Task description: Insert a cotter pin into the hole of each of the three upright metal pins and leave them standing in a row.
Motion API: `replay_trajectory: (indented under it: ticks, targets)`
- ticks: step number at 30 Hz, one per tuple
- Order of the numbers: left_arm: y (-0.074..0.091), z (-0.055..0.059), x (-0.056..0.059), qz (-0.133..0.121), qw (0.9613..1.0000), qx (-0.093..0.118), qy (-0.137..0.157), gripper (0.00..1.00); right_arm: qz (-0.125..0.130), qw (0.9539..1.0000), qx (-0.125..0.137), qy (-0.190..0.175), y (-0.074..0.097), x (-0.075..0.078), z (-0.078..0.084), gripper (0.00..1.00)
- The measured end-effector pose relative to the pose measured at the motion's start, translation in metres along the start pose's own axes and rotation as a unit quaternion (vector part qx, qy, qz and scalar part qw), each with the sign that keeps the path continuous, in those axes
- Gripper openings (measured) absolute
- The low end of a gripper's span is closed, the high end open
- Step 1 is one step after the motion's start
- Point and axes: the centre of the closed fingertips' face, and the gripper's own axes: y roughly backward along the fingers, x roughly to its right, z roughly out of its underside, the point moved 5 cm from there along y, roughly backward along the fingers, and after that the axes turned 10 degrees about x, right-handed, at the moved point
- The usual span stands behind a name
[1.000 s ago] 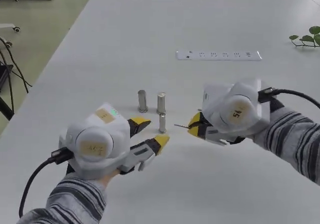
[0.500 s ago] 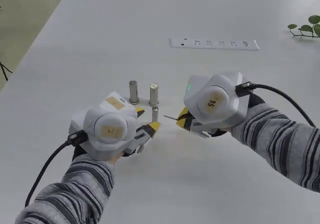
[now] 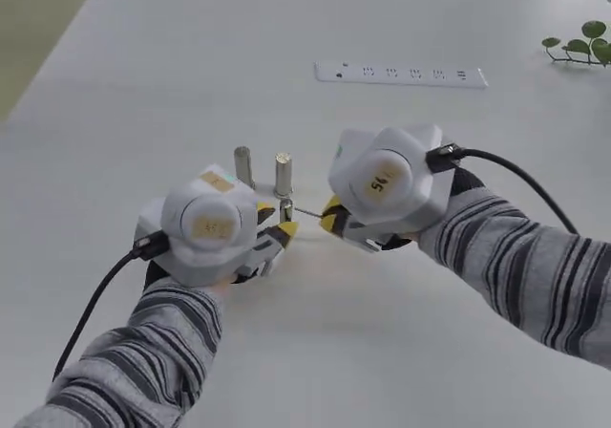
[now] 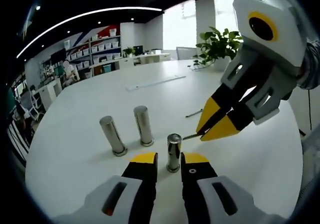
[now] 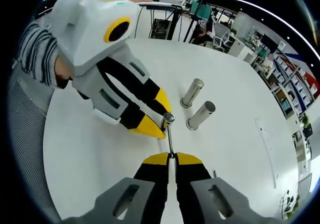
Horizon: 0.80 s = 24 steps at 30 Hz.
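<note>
Sleeves: striped sleeves (image 3: 181, 337), on the side of the near pin closest to the person, lead to both grippers.
Table: white table (image 3: 382, 342) under the near pin.
Left gripper: the left gripper (image 3: 278, 230) reaches the near pin from its near left. Its yellow-tipped jaws stand close on either side of the pin's lower half. A second ago they gaped wide and lay short of the pin. Whether they now pinch it I cannot tell.
Near pin: the near pin (image 4: 173, 149) stands upright between those jaws.
Right gripper: the right gripper (image 5: 170, 158) is right of the near pin and has come closer to it than half a second ago. Its jaws are clamped together on the cotter pin.
Cotter pin: the cotter pin (image 5: 170, 136) juts from the right jaws, its free end at the near pin's upper part. Whether it has entered the hole is too small to tell.
Far pins: two far pins (image 4: 112, 134) (image 4: 143, 125) stand upright side by side just behind the near pin.
Power strip: a white power strip (image 3: 401, 73) lies well beyond the near pin.
Plant: a leafy plant (image 3: 576, 46) is far right of the near pin.
</note>
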Motion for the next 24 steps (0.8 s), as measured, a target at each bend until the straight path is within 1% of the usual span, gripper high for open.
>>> replay_trajectory:
  ticks: [2,8,18,21,24]
  targets:
    - [-0.0017,0.0007,0.0011,0.002,0.9999,0.002,0.010,0.12,-0.001,1.0000,0.000,-0.002,-0.0005,-0.0003,-0.0002,0.00]
    - [-0.0043,0.0030,0.0039,0.005,0.9999,-0.001,0.016,0.06,0.000,1.0000,0.000,-0.005,-0.0010,0.0004,-0.0012,0.00]
    - [-0.0057,0.0035,0.0058,-0.022,0.9996,-0.003,0.017,0.05,0.007,0.9999,-0.006,-0.009,-0.0017,0.0021,-0.0017,0.00]
    - [-0.0051,0.0037,0.0074,-0.032,0.9994,-0.004,0.015,0.05,0.006,0.9999,-0.001,-0.011,-0.0018,0.0011,-0.0038,0.00]
    - [-0.0047,0.0038,0.0079,-0.039,0.9991,-0.003,0.015,0.05,0.006,1.0000,-0.001,-0.005,-0.0011,0.0003,-0.0049,0.00]
